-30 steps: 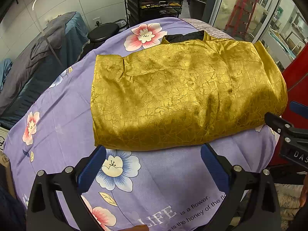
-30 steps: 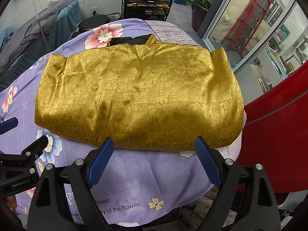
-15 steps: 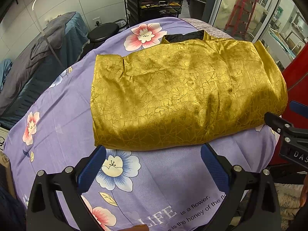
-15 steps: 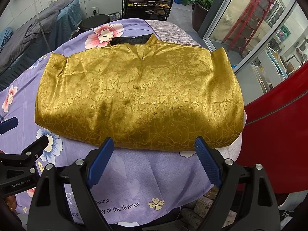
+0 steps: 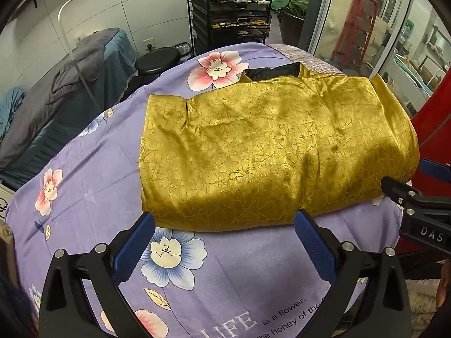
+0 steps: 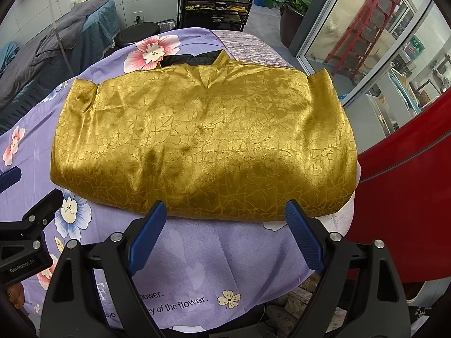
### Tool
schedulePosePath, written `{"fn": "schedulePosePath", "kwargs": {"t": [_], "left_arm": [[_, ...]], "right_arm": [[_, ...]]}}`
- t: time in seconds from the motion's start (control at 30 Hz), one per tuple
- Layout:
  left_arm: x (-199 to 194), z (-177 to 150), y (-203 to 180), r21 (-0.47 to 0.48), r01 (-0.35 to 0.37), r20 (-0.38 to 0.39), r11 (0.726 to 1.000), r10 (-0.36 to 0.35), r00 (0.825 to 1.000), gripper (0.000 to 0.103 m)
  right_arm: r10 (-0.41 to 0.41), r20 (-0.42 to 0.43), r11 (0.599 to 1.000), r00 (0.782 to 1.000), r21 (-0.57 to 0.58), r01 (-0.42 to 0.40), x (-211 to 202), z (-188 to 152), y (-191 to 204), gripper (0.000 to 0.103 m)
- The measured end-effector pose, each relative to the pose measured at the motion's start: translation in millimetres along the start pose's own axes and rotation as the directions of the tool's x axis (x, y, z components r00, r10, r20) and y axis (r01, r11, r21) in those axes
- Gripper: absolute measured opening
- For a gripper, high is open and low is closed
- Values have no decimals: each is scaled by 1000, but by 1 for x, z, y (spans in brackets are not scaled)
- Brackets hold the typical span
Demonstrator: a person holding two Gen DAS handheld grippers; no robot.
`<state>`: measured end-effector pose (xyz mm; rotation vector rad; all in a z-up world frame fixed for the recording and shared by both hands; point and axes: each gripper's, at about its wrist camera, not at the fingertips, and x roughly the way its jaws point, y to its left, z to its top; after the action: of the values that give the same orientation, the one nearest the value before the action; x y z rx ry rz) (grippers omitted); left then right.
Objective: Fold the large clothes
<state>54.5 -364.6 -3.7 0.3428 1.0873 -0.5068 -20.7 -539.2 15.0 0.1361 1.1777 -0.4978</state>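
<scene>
A golden garment (image 5: 270, 152) with a shiny crackle pattern lies folded into a wide rectangle on a purple flowered sheet (image 5: 93, 186). In the left wrist view it fills the centre and the right half of the frame; in the right wrist view (image 6: 203, 143) it covers the whole middle. A piece of black lining (image 5: 273, 72) shows at its far edge, in the upper centre of the frame.

The left gripper (image 5: 224, 249) is at the bottom of its own view. Its two blue pads are spread wide, with nothing between them, and their tips are just at the near edge of the garment. The right gripper (image 6: 227, 238) is at the bottom of its view in the same way: the pads are wide apart and hold nothing, and the tips reach the near fold of the cloth.

Behind the table, in the upper part of the frame, there is a black shelf cart (image 5: 228, 19) with bottles. A red ladder (image 6: 363, 25) stands at the upper right behind glass.
</scene>
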Motion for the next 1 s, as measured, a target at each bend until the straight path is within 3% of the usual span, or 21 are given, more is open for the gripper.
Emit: {"fn": "schedulePosePath", "kwargs": {"t": [0.23,1.0], "left_arm": [[6,2,0,1,-3,-41,1000,3,999,97],[2,1,-6,12,24,-39,1000,-23,999,97]], "right_arm": [[1,8,1000,1000,4,-1,-1,0,-1,85],[3,8,1000,1000,3,-3,-1,0,-3,85]]}}
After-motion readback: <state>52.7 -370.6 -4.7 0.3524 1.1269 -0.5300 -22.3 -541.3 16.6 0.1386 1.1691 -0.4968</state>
